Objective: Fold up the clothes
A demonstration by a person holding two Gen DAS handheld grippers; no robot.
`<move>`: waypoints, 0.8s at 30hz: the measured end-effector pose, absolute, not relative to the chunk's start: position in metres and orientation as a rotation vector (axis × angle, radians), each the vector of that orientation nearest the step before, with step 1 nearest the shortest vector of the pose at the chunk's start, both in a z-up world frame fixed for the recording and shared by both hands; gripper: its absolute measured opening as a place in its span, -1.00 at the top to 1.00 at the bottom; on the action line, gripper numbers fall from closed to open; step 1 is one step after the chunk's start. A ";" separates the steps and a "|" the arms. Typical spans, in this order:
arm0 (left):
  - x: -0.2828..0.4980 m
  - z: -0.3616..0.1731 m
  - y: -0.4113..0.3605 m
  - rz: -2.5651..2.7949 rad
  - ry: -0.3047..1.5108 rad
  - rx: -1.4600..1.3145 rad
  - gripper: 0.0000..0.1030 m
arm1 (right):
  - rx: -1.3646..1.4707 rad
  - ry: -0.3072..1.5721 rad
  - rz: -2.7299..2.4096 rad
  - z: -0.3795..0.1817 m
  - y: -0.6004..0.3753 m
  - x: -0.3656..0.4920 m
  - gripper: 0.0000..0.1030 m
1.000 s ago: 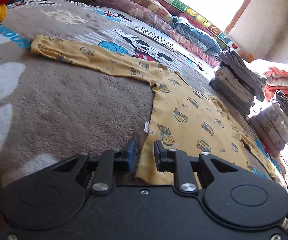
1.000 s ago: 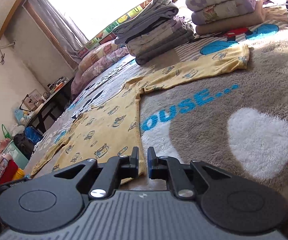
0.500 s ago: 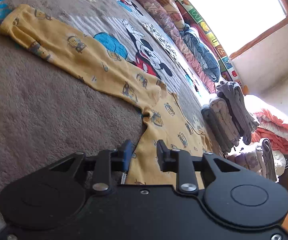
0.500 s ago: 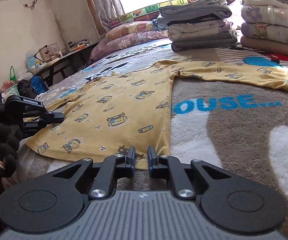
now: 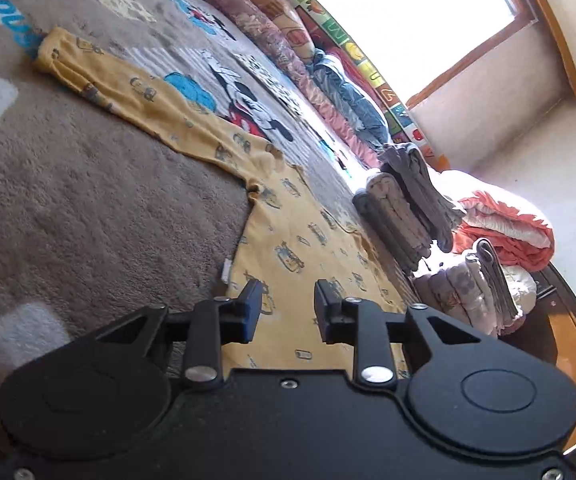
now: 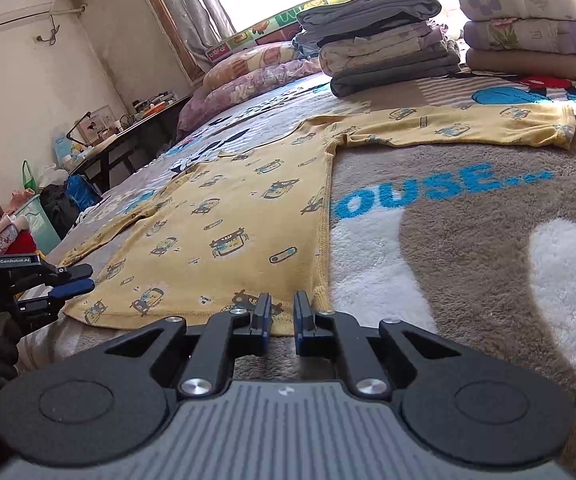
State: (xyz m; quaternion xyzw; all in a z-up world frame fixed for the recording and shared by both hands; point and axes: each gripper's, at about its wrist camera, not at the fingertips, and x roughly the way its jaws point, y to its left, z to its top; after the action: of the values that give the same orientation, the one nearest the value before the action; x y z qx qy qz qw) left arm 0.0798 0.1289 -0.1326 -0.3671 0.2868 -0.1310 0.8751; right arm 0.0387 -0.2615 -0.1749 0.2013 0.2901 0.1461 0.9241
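A yellow long-sleeved shirt [image 5: 288, 240] [image 6: 228, 208] with small cartoon prints lies flat on a brown plush blanket [image 5: 88, 200] [image 6: 467, 240], both sleeves spread out. My left gripper [image 5: 288, 300] [image 6: 78, 278] hovers at the shirt's left hem corner. Its jaws are opening, and nothing is pressed between them. My right gripper [image 6: 280, 308] sits at the hem near the right corner. Its fingers stand almost together with only a thin slit, and no cloth is visibly pinched. A gloved hand holds the left gripper at the left edge of the right wrist view.
Two stacks of folded clothes [image 6: 387, 52] [image 6: 527, 28] stand beyond the shirt on the right. Pillows [image 6: 248, 76] line the window side. A cluttered low table [image 6: 128, 128] and bags stand off the left. An orange quilt [image 5: 507, 224] lies past the stacks.
The left gripper's jaws have spread wider and its view has rolled and shifted over the shirt's corner. The right gripper has rolled a little and stayed at the hem, still nearly closed.
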 end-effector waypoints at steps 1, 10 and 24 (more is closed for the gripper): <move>0.078 -0.134 0.124 -0.290 0.604 -0.752 0.09 | 0.429 0.598 0.297 -0.175 -0.263 0.039 0.78; 0.048 -0.140 0.149 -0.091 0.649 -0.853 -0.28 | 0.562 0.648 0.266 -0.175 -0.274 0.034 0.78; 0.049 -0.085 0.098 -0.168 0.621 -0.681 -0.64 | 0.833 0.527 0.178 -0.158 -0.324 0.006 0.17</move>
State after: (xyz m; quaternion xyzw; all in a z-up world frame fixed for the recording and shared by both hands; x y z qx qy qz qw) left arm 0.0487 0.0977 -0.0848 -0.3283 0.2993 -0.0812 0.8922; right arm 0.0065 -0.3243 -0.1584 0.3995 0.2525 0.0852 0.8771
